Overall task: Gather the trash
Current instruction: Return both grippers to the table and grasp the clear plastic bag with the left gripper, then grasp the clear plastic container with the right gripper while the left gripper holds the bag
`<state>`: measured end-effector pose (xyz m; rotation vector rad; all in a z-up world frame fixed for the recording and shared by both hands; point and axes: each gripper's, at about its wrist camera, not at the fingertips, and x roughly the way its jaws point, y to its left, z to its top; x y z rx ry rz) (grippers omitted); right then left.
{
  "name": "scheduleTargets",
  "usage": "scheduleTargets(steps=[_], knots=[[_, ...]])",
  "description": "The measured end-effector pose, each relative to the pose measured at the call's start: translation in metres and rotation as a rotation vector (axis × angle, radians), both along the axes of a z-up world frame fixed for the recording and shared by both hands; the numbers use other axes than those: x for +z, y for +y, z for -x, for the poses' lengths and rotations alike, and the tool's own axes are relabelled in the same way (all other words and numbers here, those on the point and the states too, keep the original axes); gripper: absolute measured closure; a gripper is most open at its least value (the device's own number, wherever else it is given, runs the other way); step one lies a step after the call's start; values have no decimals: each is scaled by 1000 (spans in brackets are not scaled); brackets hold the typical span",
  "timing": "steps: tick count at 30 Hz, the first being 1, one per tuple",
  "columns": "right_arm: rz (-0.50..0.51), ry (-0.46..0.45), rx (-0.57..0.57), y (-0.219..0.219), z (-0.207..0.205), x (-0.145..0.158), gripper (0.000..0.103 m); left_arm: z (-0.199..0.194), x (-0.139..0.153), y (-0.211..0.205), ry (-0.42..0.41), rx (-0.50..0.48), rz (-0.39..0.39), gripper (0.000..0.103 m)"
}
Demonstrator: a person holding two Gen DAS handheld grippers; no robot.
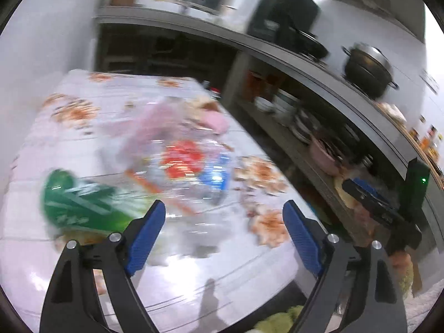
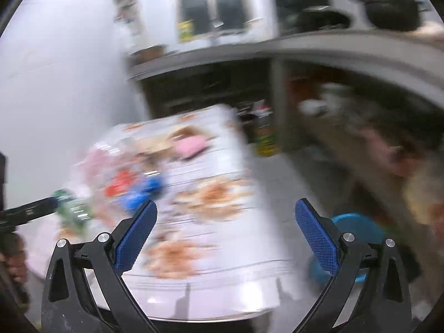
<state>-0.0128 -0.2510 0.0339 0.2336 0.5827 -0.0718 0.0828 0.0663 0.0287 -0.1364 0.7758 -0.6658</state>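
Both our grippers hang wide open over the flower-patterned table, holding nothing.

Our left gripper [image 1: 223,213] has its blue-padded fingers [image 1: 145,233] spread far apart above the white tablecloth with orange flowers [image 1: 75,111]. Ahead of it lies the trash, badly blurred: a clear plastic bag with red and blue print [image 1: 191,163], a green wrapper with white lettering [image 1: 80,208] just beside it at the left, and a pink piece [image 1: 217,120] farther back. Our right gripper [image 2: 226,213] is equally wide open and empty, near the table's right edge, with the same trash heap [image 2: 130,186] ahead to its left. A round blue object [image 2: 358,227] sits below the table at the right. A black lidded pot [image 1: 367,69] stands on the grey shelf [image 1: 277,55].
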Motion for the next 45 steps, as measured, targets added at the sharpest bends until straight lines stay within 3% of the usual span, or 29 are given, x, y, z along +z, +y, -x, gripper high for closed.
scheduleTargets(steps=[5, 11, 16, 21, 24, 27, 32, 38, 45], knots=[[-119, 34, 170, 25, -32, -4, 9, -16, 4, 27, -39, 63, -14, 19], [-205, 92, 295, 56, -63, -14, 17, -54, 17, 15, -148, 32, -86, 22], [-233, 119, 342, 78, -75, -15, 18, -99, 15, -16, -197, -35, -261, 23], [-236, 141, 362, 85, -85, -21, 18, -139, -13, -39, -133, -82, -437, 24], [-247, 149, 367, 84, -88, -23, 20, -144, -25, -42, -153, -73, -512, 43], [-266, 160, 368, 80, -94, -23, 23, -146, -28, -36, -135, -66, -489, 58], [-282, 166, 370, 78, -100, -23, 27, -140, -23, -29, -162, -51, -474, 70], [-282, 168, 373, 80, -102, -23, 28, -127, -12, -21, -232, -18, -488, 75], [-288, 187, 395, 86, -107, -22, 33, -123, 7, 11, -245, 111, -388, 78]])
